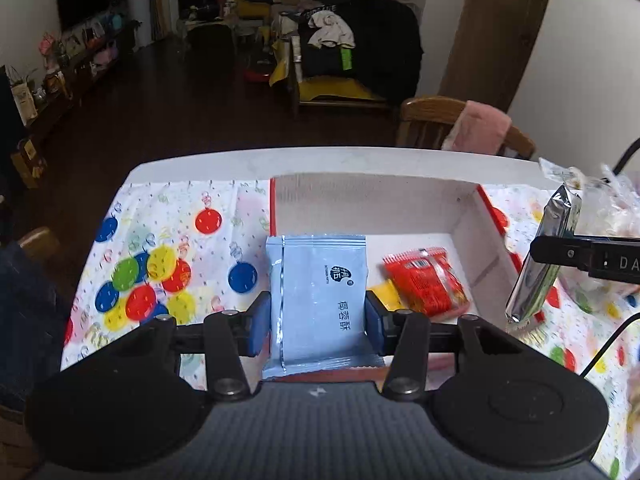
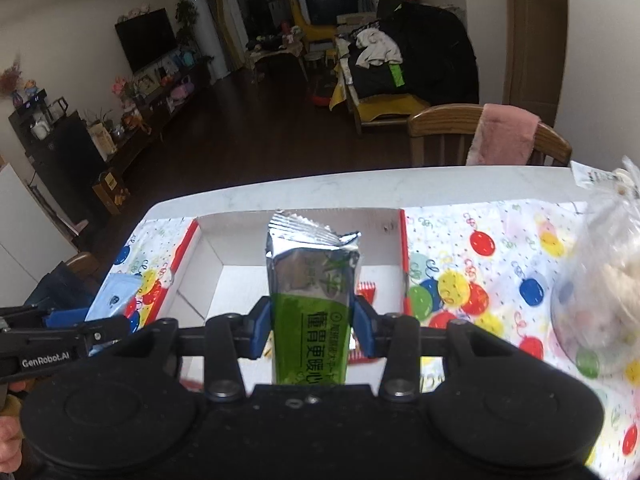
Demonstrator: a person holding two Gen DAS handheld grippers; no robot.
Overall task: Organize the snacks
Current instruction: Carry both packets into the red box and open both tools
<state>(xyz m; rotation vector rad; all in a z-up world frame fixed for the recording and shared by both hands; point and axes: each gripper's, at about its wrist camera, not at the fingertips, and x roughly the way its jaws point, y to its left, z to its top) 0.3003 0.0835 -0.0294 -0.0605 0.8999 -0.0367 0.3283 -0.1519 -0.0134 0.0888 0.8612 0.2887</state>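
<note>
I have the pale blue packet (image 1: 318,300) clenched in my left tongs (image 1: 318,322), lower centre, above the white box (image 1: 460,236); it looks light and crinkly, best gripped mid-body. My right tongs (image 2: 312,330) pinch the green-and-silver packet (image 2: 310,304), likely slippery foil, over the bench (image 2: 360,196).

The lower end of the pale blue packet (image 1: 318,300) disappears behind the left gripper (image 1: 318,318) body, so its bottom seal cannot be seen whole. The green-and-silver packet (image 2: 314,304) likewise runs down behind the right gripper (image 2: 312,326), its printed text cut off. Behind that packet, a red wrapper (image 2: 366,292) in the white box (image 2: 208,256) shows only as a sliver at three o'clock. At the right edge, around three o'clock, a clear bag (image 2: 600,280) is smeared by blur and cropped; its contents cannot be told. At eight o'clock, a hand (image 2: 10,444) is mostly out of frame.
</note>
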